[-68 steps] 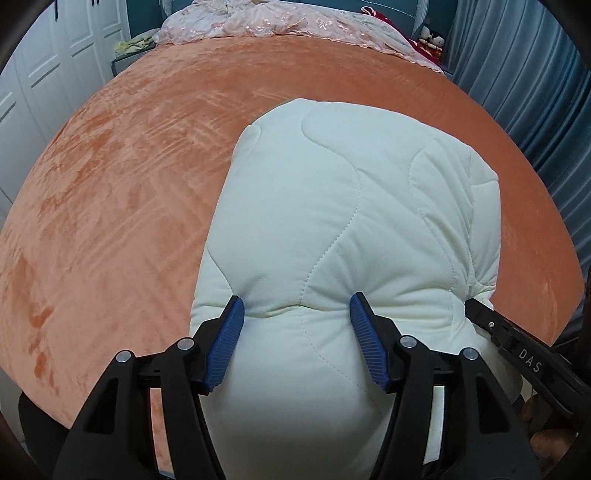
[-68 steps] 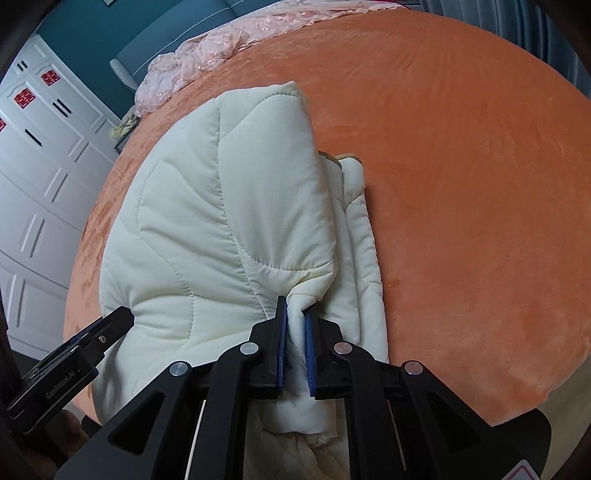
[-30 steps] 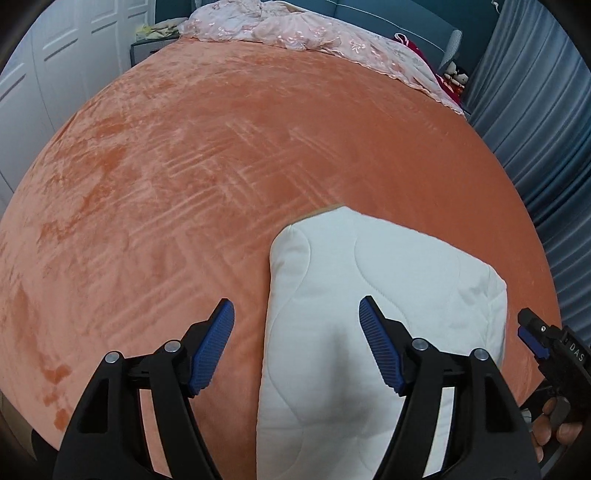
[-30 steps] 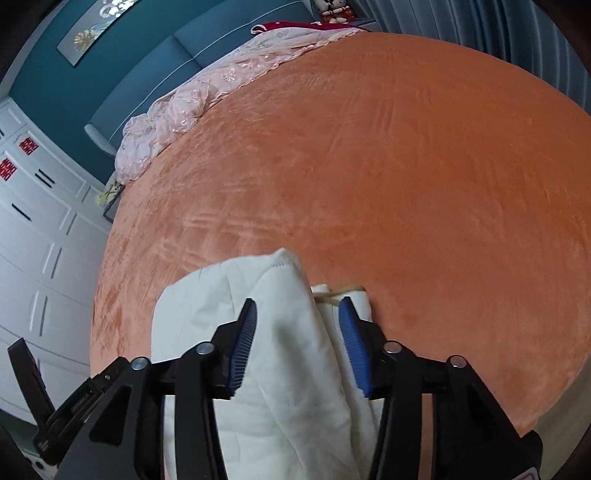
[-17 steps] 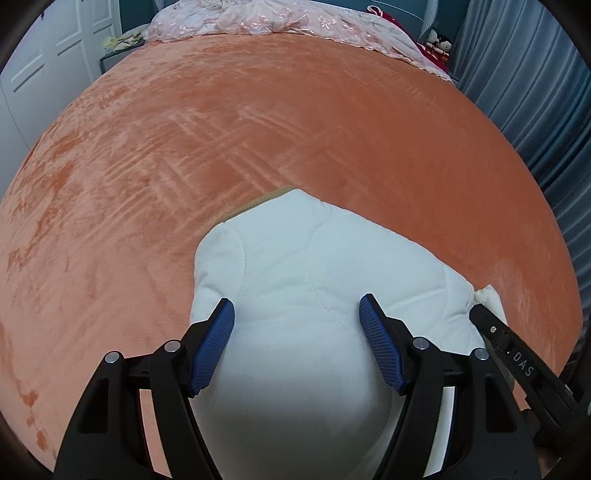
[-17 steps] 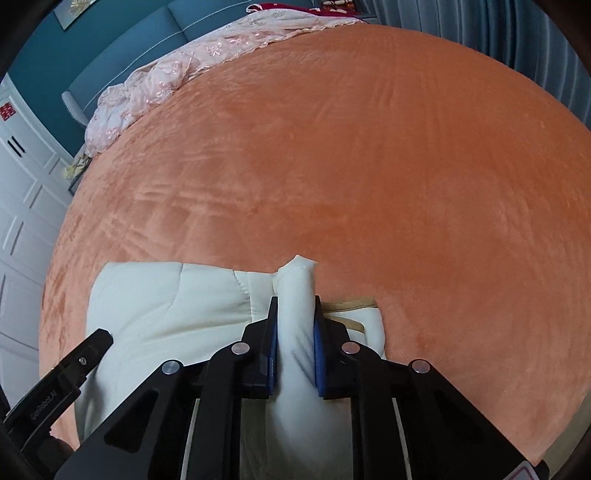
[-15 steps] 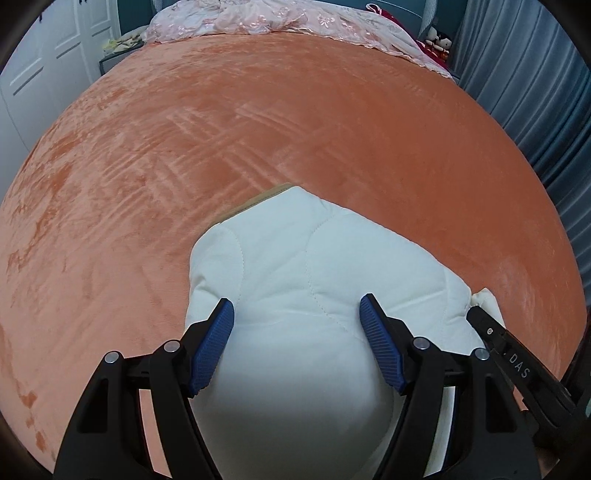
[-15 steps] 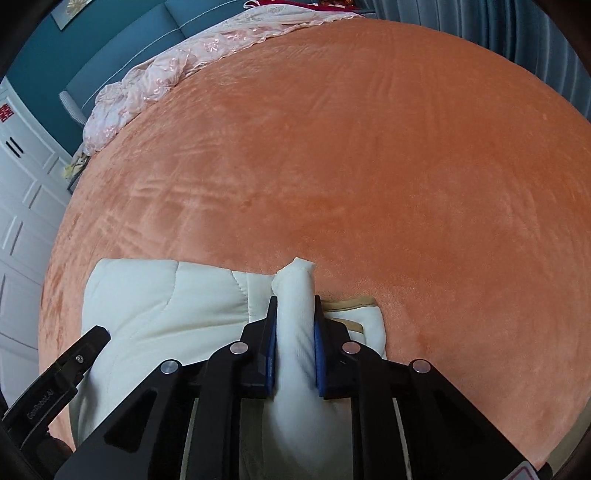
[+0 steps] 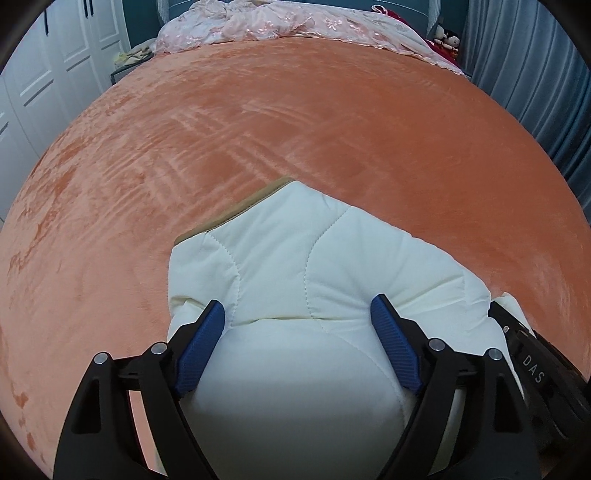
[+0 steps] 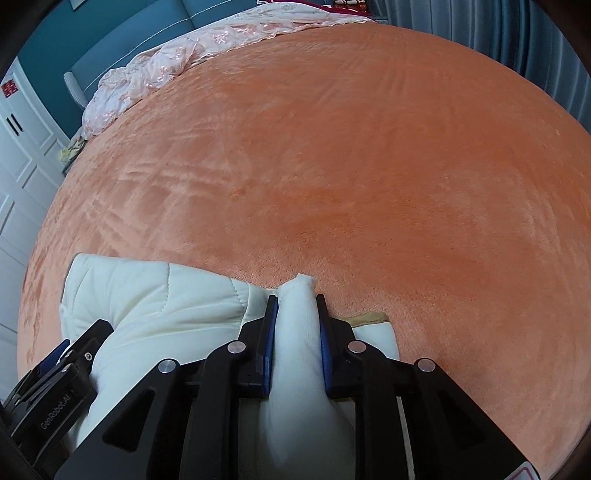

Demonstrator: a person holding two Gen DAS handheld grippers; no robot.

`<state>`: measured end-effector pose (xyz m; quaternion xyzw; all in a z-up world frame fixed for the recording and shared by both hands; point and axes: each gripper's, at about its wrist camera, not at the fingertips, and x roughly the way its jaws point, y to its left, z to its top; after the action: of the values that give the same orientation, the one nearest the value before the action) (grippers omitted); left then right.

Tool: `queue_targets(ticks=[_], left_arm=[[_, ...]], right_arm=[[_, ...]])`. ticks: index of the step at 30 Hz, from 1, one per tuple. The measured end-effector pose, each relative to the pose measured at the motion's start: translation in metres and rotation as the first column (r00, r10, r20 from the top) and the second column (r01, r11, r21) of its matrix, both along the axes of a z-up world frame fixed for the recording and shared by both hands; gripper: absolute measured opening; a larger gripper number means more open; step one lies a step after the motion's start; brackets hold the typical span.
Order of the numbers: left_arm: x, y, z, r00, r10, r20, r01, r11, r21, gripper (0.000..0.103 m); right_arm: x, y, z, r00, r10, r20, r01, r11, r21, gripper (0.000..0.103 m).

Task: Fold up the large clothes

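A cream quilted padded garment [image 9: 317,266] lies folded in a thick bundle at the near edge of the orange bed cover [image 9: 258,122]. A tan trim edge [image 9: 236,210] shows at its far left corner. My left gripper [image 9: 297,317] is wide open, its blue pads either side of a puffy fold of the garment. My right gripper [image 10: 295,306] is shut on a thick cream fold of the same garment [image 10: 155,295] at its right end. The left gripper's body shows at the lower left of the right wrist view.
A pink lace bedspread [image 9: 295,22] is bunched at the head of the bed. White wardrobe doors [image 9: 33,85] stand on the left, blue curtains [image 9: 535,74] on the right. The orange cover [image 10: 369,147] stretches wide beyond the garment.
The right gripper opened about a second ago, then shut on a thick fold and still holds it. The left gripper stayed open and has pressed further into the bundle.
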<state>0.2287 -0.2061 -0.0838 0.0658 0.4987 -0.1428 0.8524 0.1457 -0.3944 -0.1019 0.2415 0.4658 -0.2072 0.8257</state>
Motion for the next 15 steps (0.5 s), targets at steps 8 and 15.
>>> queue_targets(ticks=[8,15], left_arm=[[-0.0023,-0.0027,-0.006,1.0,0.007,0.03,-0.007,1.0,0.015,0.081],[-0.0034,-0.0046,-0.0107,0.998,0.012,0.056,-0.013,1.0,0.024,0.082]], right_arm=[[-0.002,0.0018,-0.0052,1.0,-0.006,0.021,0.006,1.0,-0.001,0.018],[-0.0023,0.0042,-0.0081,0.999,-0.01,0.034,0.01,1.0,-0.01,0.018]])
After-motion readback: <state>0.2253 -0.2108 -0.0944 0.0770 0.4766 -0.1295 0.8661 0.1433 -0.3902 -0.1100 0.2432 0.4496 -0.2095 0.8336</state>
